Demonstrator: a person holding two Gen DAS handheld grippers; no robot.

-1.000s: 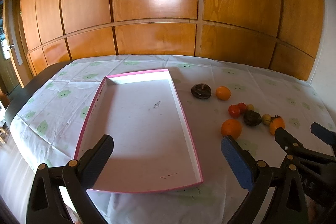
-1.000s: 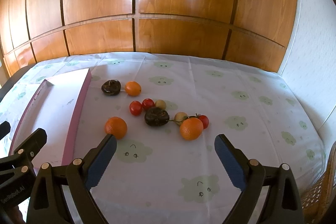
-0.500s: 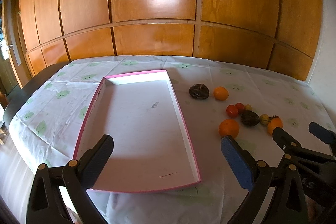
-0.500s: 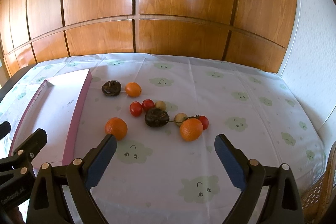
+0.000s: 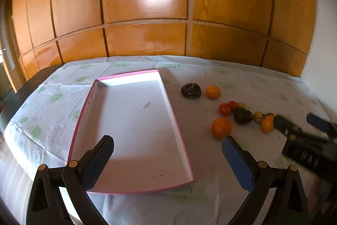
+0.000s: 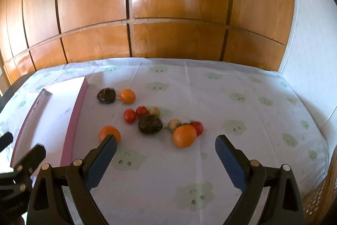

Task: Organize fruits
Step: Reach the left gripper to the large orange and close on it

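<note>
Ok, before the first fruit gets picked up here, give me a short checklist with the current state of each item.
1. Right gripper open: ok, jaws spread wide, nothing between them.
2. Left gripper open: ok, empty, over the tray.
3. Tray ready: ok, no fruit in it, floor bare apart from small marks.
4. Fruit within reach: ok, all loose on the cloth right of the tray; the big orange lies just ahead of the right gripper.
5. Clear grasp on the big orange: not ok, a red tomato and a pale fruit crowd it.
6. Grippers clear of each other: cannot tell, their depth is unclear.
</note>
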